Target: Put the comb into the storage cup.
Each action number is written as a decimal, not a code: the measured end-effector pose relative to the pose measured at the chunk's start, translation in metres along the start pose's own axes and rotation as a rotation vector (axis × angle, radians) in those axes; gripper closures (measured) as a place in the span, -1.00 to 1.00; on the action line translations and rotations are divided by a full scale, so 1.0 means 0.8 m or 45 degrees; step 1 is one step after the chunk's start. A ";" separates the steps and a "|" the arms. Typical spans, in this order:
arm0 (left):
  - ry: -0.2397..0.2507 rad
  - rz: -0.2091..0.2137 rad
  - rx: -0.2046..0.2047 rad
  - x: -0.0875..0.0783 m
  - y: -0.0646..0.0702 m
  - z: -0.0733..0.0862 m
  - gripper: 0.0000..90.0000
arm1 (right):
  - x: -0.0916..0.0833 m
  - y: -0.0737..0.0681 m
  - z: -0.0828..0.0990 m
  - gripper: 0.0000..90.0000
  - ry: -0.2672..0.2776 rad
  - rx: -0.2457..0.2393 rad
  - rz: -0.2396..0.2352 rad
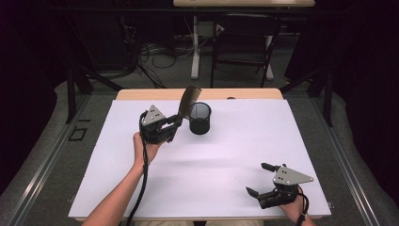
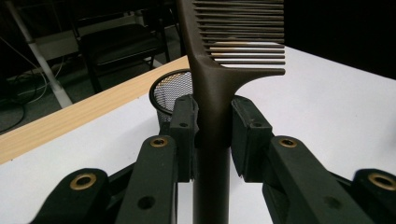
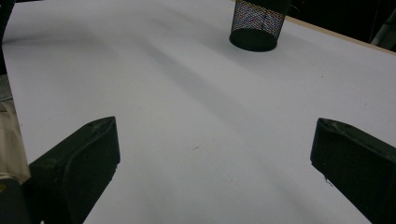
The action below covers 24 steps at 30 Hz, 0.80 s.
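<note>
A white-topped bench (image 1: pixel 207 165) with a pale wooden far edge carries the scene, seen from above. A black wire-mesh pen cup (image 1: pixel 200 118) stands upright on it at about 12 o'clock from the bench's middle, near the far edge; in the right gripper view the same cup sits at 1 o'clock, well away from that tool's jaws.

The left tool (image 1: pixel 176 123), held in a person's left hand (image 1: pixel 147 149), sits at about 10 o'clock from the bench's middle, just to the 9 o'clock side of the cup. Its jaws are clamped on the handle of a brown wide-toothed comb (image 1: pixel 188 100). In the left gripper view the comb (image 2: pixel 219 70) rises between the two black pads (image 2: pixel 184 126), teeth pointing to 3 o'clock, with the cup's rim just behind it. From above, the comb's toothed end tilts up over the cup's 10 o'clock rim.

The right tool (image 1: pixel 261 179) rests low at 5 o'clock, near the bench's near edge. Its jaws stand wide apart with nothing between them, bare white surface showing below.
</note>
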<state>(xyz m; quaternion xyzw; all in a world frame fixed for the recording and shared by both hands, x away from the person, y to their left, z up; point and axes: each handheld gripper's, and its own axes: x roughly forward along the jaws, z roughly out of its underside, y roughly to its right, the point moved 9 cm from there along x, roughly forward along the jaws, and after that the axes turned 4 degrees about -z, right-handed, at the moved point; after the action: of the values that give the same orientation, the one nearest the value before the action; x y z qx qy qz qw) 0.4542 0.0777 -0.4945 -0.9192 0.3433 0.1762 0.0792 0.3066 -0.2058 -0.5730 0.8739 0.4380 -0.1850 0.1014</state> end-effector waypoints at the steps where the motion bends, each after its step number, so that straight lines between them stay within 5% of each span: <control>1: 0.000 0.000 0.000 0.000 0.000 0.000 0.61 | 0.000 0.000 0.000 -0.98 0.000 0.000 0.000; 24: 0.038 -0.020 -0.005 0.013 -0.004 -0.021 0.61 | 0.000 0.001 0.000 -0.98 0.001 0.002 0.000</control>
<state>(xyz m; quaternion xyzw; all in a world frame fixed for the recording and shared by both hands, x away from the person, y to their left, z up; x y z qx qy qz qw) 0.4680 0.0690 -0.4825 -0.9245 0.3368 0.1627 0.0736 0.3072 -0.2063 -0.5731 0.8741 0.4377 -0.1850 0.1007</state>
